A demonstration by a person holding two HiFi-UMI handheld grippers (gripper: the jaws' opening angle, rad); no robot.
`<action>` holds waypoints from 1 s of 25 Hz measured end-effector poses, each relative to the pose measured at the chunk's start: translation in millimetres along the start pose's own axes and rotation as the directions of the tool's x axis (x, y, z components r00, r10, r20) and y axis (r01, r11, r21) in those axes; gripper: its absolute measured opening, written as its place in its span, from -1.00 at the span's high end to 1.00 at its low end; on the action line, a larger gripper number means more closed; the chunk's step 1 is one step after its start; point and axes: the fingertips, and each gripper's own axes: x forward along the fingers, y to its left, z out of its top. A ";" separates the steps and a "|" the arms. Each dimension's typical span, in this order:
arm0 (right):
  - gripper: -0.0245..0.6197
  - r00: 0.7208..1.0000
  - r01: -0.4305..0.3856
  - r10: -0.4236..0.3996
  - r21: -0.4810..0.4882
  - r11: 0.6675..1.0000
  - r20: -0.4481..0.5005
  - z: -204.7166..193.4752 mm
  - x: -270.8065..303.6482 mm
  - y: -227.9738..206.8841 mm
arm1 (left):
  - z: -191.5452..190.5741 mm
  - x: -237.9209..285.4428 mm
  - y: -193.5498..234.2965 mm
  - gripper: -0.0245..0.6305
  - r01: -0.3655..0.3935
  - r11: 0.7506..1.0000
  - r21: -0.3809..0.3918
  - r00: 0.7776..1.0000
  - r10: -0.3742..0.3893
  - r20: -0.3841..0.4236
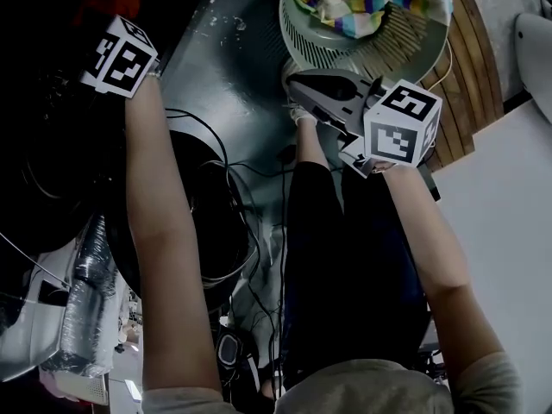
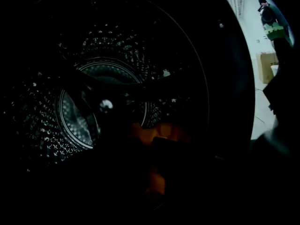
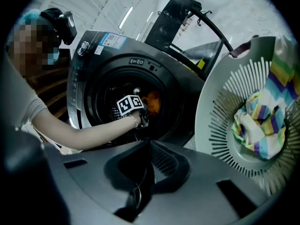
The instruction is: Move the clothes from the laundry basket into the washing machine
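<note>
Orange cloth (image 3: pixel 152 102) lay deep inside the washing machine (image 3: pixel 93 50), glowing faintly against the perforated steel drum (image 2: pixel 42 125). The person's left arm (image 1: pixel 164 231) was stretched out nearly straight, its forearm passing through the round door opening. The left gripper (image 3: pixel 142 115) was inside the drum, just before the orange cloth, with its marker cube (image 3: pixel 129 104) at the wrist. Its own view was so dark that whether its fingers were closed, or whether they touched the cloth, could not be told.

The right arm (image 1: pixel 431 248) was held closer to the body. The right gripper (image 3: pixel 148 146) hovered beside the rim of the pale green laundry basket (image 1: pixel 310 33) and pointed toward the machine. Its fingers were clenched together with nothing between them.

Striped clothes (image 1: pixel 362 3) in yellow, blue, purple and white were heaped in the slatted basket, well apart from the machine door and untouched by either gripper. The basket stood on wooden boards (image 1: pixel 474 76).
</note>
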 end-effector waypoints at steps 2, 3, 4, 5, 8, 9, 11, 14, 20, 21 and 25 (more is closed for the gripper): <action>0.89 1.000 0.001 -0.001 0.001 1.000 -0.001 -1.8 0.7 -1.5 | 1.9 6.8 6.1 0.74 -0.024 0.999 -0.024 1.000 0.023 -0.018; 0.88 1.000 0.003 -0.003 -0.003 1.000 -0.003 -2.3 0.8 -2.4 | -1.9 8.0 5.6 0.69 -0.022 0.999 -0.042 0.999 0.021 -0.035; 0.88 1.000 0.011 -0.011 -0.008 1.000 -0.006 -2.5 0.2 -4.3 | -7.0 7.5 4.2 0.61 -0.017 0.998 -0.065 0.999 0.014 -0.050; 0.88 1.000 0.028 -0.028 -0.018 0.999 -0.010 -2.7 -0.9 -7.7 | -11.8 5.3 2.7 0.52 -0.010 0.996 -0.092 0.998 0.004 -0.058; 0.88 0.993 0.112 -0.115 -0.074 0.991 -0.032 -0.9 -7.8 -21.1 | -17.8 -9.0 -1.0 0.37 0.015 0.986 -0.169 0.998 -0.024 -0.057; 0.88 0.989 0.141 -0.145 -0.093 0.986 -0.033 1.2 -11.3 -25.9 | -18.1 -15.5 -2.7 0.32 0.024 0.982 -0.188 0.998 -0.035 -0.055; 0.88 0.979 0.199 -0.203 -0.112 0.973 -0.018 7.4 -21.5 -37.4 | -17.1 -31.8 -7.7 0.27 0.040 0.975 -0.220 0.997 -0.052 -0.048; 0.87 0.948 0.317 -0.315 -0.111 0.942 0.031 21.5 -43.5 -63.8 | -15.0 -63.4 -12.2 0.20 0.037 0.964 -0.264 0.998 -0.048 -0.035; 0.48 0.827 0.561 -0.550 -0.108 0.821 0.116 49.5 -82.7 -127.8 | -26.4 -128.2 -65.2 0.20 0.163 0.918 -0.360 0.978 -0.198 -0.061; 0.45 0.792 0.610 -0.596 -0.128 0.782 0.130 54.0 -89.4 -138.0 | -25.0 -138.9 -82.0 0.21 0.215 0.916 -0.340 0.968 -0.245 -0.048; 0.28 0.615 0.785 -0.762 -0.247 0.567 0.203 86.8 -131.6 -175.6 | -16.9 -175.8 -142.0 0.55 0.372 0.882 -0.290 0.921 -0.390 -0.004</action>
